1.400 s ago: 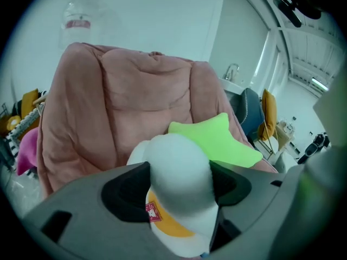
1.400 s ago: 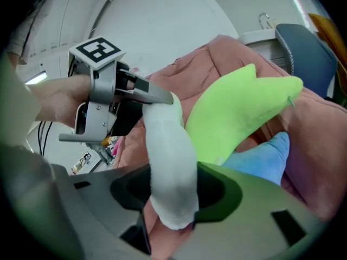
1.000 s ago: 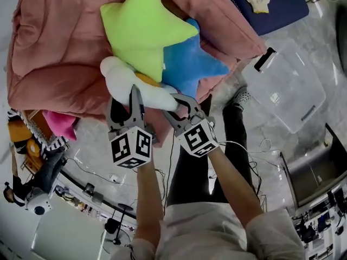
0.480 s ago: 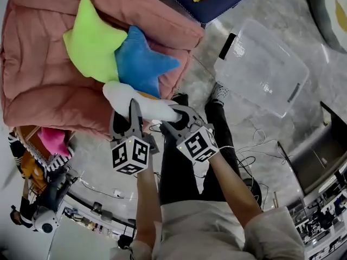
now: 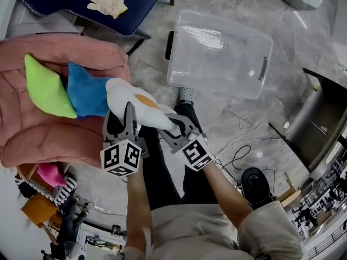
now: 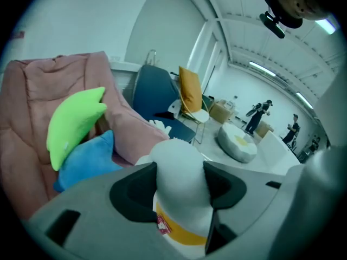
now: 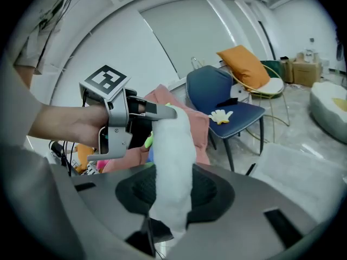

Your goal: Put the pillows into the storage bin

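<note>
Gripping the white pillow [image 5: 133, 103] — storage bin [image 5: 222, 58] just beyond, pink couch [image 5: 49, 140] left.

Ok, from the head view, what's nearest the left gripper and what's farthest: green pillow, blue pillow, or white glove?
1. Blue pillow, just left of the left gripper.
2. Green pillow, farther left, beside the blue one.
3. White glove, top of picture, on the dark blue chair.

- Lower centre: the right gripper [image 7: 172, 193] has its jaws pinching the white pillow [image 7: 173, 145].
- Left of centre: the left gripper [image 7: 145, 110] grips its far end.
- Right of centre: a blue chair [image 7: 216, 88].
</note>
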The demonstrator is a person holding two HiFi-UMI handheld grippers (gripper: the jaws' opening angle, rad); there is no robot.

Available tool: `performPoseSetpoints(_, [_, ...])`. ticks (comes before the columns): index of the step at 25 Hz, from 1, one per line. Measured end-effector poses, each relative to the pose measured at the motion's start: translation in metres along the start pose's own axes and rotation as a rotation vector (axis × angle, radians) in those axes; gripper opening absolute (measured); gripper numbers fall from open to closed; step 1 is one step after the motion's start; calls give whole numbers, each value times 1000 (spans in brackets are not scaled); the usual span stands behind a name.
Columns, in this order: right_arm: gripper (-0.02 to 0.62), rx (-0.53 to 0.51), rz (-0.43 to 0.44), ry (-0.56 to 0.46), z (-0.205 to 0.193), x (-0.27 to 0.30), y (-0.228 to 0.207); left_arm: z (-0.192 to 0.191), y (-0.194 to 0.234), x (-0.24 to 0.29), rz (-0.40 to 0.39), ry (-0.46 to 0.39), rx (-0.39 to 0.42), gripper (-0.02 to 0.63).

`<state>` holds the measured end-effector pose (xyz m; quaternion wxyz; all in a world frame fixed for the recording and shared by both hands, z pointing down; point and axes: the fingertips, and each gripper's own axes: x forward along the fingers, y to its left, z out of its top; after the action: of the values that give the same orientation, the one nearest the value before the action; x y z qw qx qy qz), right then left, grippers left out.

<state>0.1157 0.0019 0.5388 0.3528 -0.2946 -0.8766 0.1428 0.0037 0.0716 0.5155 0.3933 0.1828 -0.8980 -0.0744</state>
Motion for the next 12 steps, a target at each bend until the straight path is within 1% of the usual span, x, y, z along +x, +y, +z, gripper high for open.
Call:
performPoseSetpoints(3, [121,40,-73,-38,-6,-32,-32,-4,-51,23,-95,26,49,235])
performPoseSetpoints(7, [121,104,-175,-85,-19,-72,-78,-14,-121,53,-234,40,111,235])
performPoseSetpoints(12, [121,184,-258,-149,-39,-112,-133,-33,-189,82,-379,109,193,235])
